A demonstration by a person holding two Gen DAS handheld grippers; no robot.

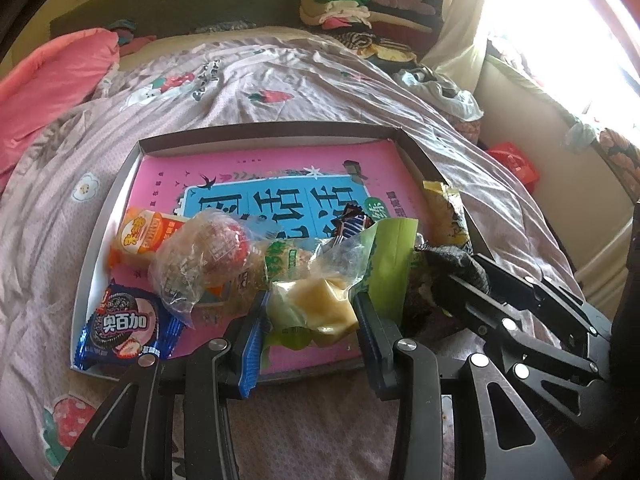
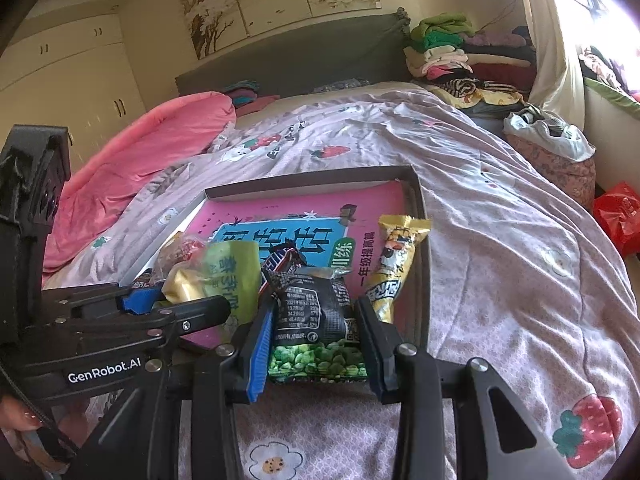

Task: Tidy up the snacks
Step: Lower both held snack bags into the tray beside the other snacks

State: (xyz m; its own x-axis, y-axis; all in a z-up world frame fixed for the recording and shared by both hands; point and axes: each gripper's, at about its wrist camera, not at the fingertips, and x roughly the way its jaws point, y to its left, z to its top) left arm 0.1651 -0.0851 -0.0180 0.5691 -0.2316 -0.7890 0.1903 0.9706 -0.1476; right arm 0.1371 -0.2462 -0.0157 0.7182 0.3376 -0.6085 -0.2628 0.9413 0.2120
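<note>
A shallow cardboard tray [image 1: 120, 184] with a pink book [image 1: 256, 168] in it lies on the bed. Snacks lie along its near side: a blue Oreo pack [image 1: 124, 326], an orange pack [image 1: 148, 236], a clear bag with a round cake [image 1: 200, 256], a yellow stick pack [image 2: 394, 268]. My left gripper [image 1: 310, 314] is shut on a clear green-edged pack with a yellow cake [image 1: 320, 306]. My right gripper [image 2: 316, 340] is shut on a black and green pea pack [image 2: 316, 320] over the tray's near edge. A Snickers bar [image 2: 280, 262] lies behind it.
The bed has a lilac strawberry-print cover [image 2: 500, 240] and a pink quilt [image 2: 140, 168] at the left. Folded clothes [image 2: 460, 52] are piled at the headboard's right. A plastic bag [image 2: 548, 132] and a red bag [image 2: 618, 216] lie at the right.
</note>
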